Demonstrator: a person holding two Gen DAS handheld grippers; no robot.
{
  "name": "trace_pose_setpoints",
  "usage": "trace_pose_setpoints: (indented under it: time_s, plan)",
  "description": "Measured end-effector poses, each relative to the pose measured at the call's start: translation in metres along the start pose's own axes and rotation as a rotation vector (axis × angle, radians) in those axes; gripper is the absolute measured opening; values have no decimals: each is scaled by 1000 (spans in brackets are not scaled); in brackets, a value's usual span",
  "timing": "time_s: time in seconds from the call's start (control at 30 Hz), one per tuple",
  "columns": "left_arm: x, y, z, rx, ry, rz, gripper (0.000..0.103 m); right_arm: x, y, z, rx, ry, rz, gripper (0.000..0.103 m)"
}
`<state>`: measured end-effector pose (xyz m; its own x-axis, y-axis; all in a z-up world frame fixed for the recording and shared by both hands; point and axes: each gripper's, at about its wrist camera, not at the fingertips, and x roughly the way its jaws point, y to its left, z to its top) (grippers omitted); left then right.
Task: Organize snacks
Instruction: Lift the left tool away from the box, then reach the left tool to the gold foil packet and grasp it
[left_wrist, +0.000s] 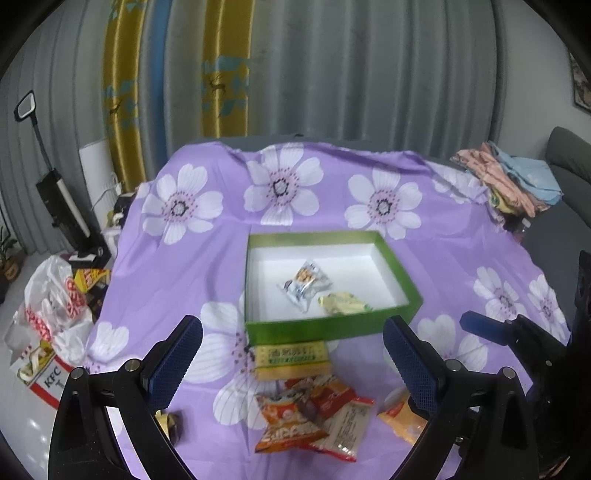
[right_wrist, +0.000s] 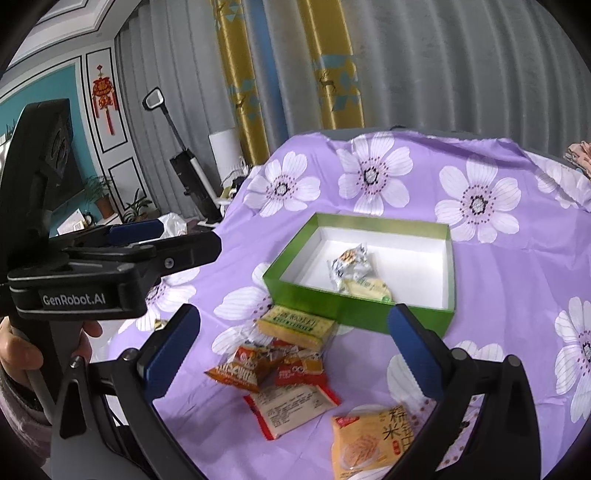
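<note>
Both grippers hang over the near edge of the cloth (right_wrist: 498, 258) with their jaws spread wide and nothing between the pads. The right gripper (right_wrist: 293, 350) looks down on the loose snacks: a green wafer pack (right_wrist: 297, 326) just in front of the box (right_wrist: 354, 314), an orange pack (right_wrist: 240, 371) and a red pack (right_wrist: 301, 371) overlapping below it, a white-backed sachet (right_wrist: 291, 408) nearer still, and a yellow rice-cracker pack (right_wrist: 369, 439) lowest and to the right.

That yellow pack lies closest to the right fingers, its long side running roughly toward the camera (so the jaws would straddle its shorter width). The left gripper (left_wrist: 291, 363) frames the same heap, with the wafer pack (left_wrist: 291, 358) nearest its centre.

Two snacks already lie in the box (left_wrist: 332, 328): a silver pack (left_wrist: 304, 284) and a pale yellow one (left_wrist: 343, 303).
</note>
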<state>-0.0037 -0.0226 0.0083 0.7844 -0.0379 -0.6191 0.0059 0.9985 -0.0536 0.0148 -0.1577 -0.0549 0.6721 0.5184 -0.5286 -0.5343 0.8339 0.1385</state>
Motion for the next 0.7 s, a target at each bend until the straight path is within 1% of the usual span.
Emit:
trace_pose_setpoints:
  time_s: [0.47,0.6,0.7]
  plan:
    - [4,16,-25,-13,18,40,98,26,20,-10,-17,66,31,102]
    - [8,31,-34,-45,30,53,98,37,28,-13,-32,92,46,102]
    - [15,48,-43,-76,65,60,98,49,38,-15,-42,116,72,102]
